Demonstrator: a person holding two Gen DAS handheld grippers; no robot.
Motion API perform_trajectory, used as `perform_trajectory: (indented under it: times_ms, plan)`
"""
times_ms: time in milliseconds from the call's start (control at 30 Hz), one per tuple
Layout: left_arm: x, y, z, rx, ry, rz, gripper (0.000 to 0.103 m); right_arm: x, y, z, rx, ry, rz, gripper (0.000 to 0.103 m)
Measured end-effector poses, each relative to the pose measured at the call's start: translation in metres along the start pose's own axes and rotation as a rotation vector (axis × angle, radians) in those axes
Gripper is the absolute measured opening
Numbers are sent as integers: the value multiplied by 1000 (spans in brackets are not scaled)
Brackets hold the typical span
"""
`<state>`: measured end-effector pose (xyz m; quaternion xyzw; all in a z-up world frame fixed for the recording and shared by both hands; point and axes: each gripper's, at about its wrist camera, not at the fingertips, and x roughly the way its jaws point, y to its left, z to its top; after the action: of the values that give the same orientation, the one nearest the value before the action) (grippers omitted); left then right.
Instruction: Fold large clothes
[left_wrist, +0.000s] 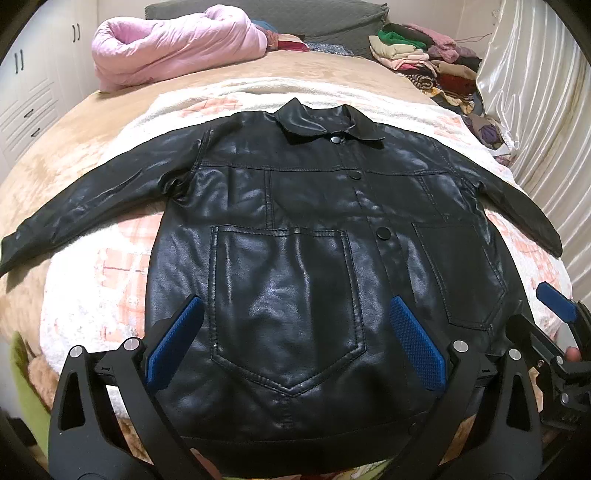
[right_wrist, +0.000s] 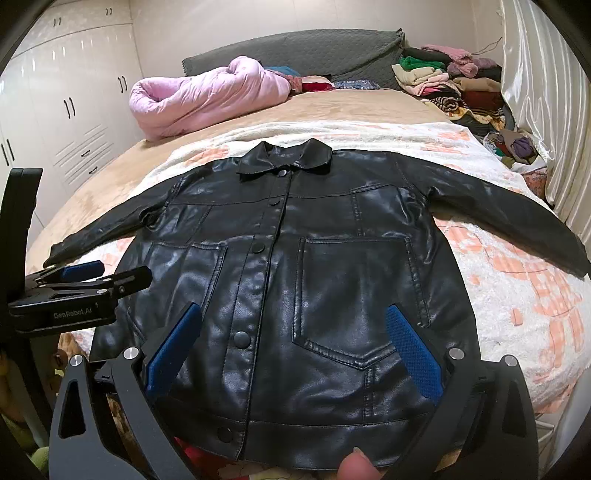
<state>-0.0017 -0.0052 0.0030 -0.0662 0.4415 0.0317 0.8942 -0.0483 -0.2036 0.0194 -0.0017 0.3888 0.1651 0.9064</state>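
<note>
A black leather jacket (left_wrist: 314, 229) lies flat and face up on the bed, buttoned, collar far, both sleeves spread out to the sides; it also shows in the right wrist view (right_wrist: 314, 266). My left gripper (left_wrist: 295, 306) is open, its blue pads hovering over the jacket's lower left pocket near the hem. My right gripper (right_wrist: 293, 314) is open over the lower right pocket and button placket. Each gripper shows at the edge of the other's view: the right one in the left wrist view (left_wrist: 557, 306) and the left one in the right wrist view (right_wrist: 81, 273). Neither holds anything.
A white and orange blanket (left_wrist: 92, 295) lies under the jacket on a beige bedspread (left_wrist: 66, 147). A pink quilt (left_wrist: 173, 44) sits far left, a pile of clothes (left_wrist: 424, 62) far right. A curtain (left_wrist: 546, 110) hangs right; a white wardrobe (right_wrist: 62, 110) stands left.
</note>
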Motion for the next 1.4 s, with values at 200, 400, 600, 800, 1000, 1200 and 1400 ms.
perform_trajectory:
  times_ms: [200, 400, 600, 800, 1000, 1200, 1400]
  plan:
    - [-1, 1, 0, 0, 0, -2, 94, 1, 1, 0, 1, 0, -7, 99]
    - [-2, 1, 1, -2, -2, -6, 94, 2, 1, 0, 2, 2, -9, 99]
    - [-5, 2, 2, -1, -8, -11, 94, 1, 0, 0, 3, 3, -14, 99]
    - [-6, 3, 2, -1, -7, -10, 94, 0, 0, 0, 2, -1, -20, 99]
    - [-6, 3, 2, 4, -10, -10, 94, -1, 0, 0, 2, -1, -20, 99]
    - [-5, 2, 3, 3, -12, -7, 94, -1, 0, 3, 1, -1, -17, 99]
    - [-4, 1, 6, 9, -16, -3, 94, 0, 1, 5, -1, -3, -15, 99]
